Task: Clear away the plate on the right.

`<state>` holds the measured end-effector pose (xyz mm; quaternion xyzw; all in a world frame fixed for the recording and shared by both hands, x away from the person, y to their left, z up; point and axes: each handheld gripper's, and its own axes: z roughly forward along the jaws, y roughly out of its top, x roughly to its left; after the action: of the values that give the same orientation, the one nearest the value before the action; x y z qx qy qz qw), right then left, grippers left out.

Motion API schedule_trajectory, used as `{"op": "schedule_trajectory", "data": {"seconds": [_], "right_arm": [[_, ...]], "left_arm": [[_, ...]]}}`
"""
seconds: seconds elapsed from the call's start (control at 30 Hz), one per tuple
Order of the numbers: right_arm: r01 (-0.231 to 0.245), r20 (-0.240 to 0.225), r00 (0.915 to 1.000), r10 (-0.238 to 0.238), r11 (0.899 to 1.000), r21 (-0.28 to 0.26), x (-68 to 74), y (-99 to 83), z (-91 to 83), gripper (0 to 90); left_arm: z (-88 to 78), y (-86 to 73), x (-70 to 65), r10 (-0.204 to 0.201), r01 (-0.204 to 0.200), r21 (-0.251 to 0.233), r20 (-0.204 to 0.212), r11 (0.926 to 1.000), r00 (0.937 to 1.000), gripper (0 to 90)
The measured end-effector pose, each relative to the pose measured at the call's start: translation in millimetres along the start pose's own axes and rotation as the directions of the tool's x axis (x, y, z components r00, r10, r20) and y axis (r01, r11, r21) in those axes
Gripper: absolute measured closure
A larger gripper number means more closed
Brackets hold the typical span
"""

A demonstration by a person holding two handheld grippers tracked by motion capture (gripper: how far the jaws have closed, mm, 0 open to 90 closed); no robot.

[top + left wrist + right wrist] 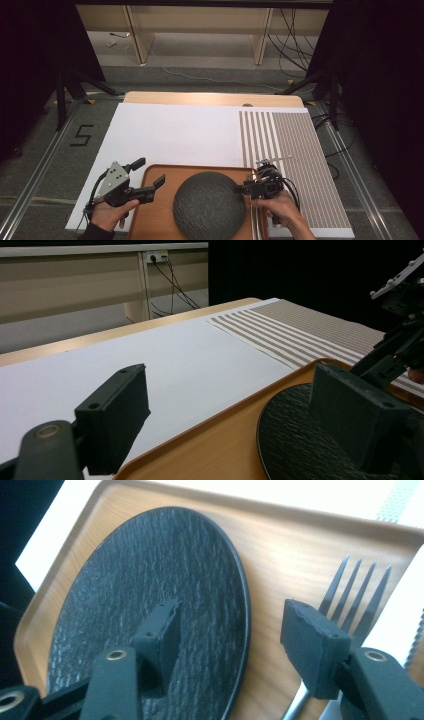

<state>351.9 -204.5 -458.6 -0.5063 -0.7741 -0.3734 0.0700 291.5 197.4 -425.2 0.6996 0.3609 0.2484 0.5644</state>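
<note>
A: Setting: dark curtains on both sides, grey floor (45, 165) with a black "5" marking (82, 135) at 9 o'clock of the tabletop (210, 98). The wooden tabletop carries a white sheet (170, 132) and a striped mat (300, 160) at 3 o'clock.

B: Left tongs (148, 176)?

A: Jaws apart, nothing between them. Held by the left hand (107, 214) at the tray's 9 o'clock edge. In the left gripper view the left tongs (240, 415) straddle the tray rim: one jaw over the white sheet, the other over the plate.

B: Right tongs (242, 189)?

A: Jaws apart as well, gripping nothing. Right hand (280, 210) holds them at the plate's 3 o'clock edge. In the right gripper view the right tongs (235, 645) have one jaw over the plate surface, the other over the fork (350, 605). Cannot tell whether that jaw touches the fork.

B: Objects, working outward?

A: Round dark textured plate (209, 205) lies flat on the wooden tray (155, 220), roughly centred. The fork lies on the tray just beside the plate at its 3 o'clock, tines pointing toward the tray's far rim, apart from the plate edge. The tray sits at 6 o'clock of the tabletop, resting on the white sheet, its right end near the striped mat.

B: Beyond the tabletop?

A: Cables (290, 45) on the floor at 1 o'clock; pale wooden furniture legs (135, 35) at 12 o'clock.
</note>
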Motion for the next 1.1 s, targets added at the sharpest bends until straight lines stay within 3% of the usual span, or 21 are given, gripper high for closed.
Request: {"op": "schedule_trajectory", "data": {"seconds": [0.23, 0.4, 0.7, 0.87, 1.1], "right_arm": [[0.013, 0.010, 0.9999, -0.013, 0.999, -0.032, 0.1, 1.9, -6.1, 37.4], [0.022, -0.016, 0.9996, -0.023, 0.997, -0.076, 1.4, 3.9, -12.4, 32.6], [0.056, -0.036, 0.9973, -0.063, 0.982, -0.183, 5.5, 6.8, -27.7, 26.5], [0.049, -0.044, 0.9973, -0.060, 0.975, -0.219, 6.1, 7.5, -36.0, 25.5], [0.070, 0.005, 0.9975, -0.071, 0.962, -0.263, 5.5, 8.4, -46.8, 20.7]], "left_arm": [[0.0, 0.0, 0.0, 0.000, 0.000, 0.000, 0.000, 1.0000, 1.0000, 15.8], [0.0, 0.0, -0.1, 0.000, 0.000, 0.000, 0.000, 1.0000, 1.0000, 15.8], [0.1, 0.0, 0.1, 0.000, 0.000, 0.000, 0.001, 1.0000, 1.0000, 15.9], [0.0, 0.0, 0.2, 0.000, 0.000, 0.000, 0.001, 1.0000, 1.0000, 15.8], [0.0, 0.0, 0.3, 0.000, 0.000, 0.000, 0.001, 1.0000, 1.0000, 15.8]]}}
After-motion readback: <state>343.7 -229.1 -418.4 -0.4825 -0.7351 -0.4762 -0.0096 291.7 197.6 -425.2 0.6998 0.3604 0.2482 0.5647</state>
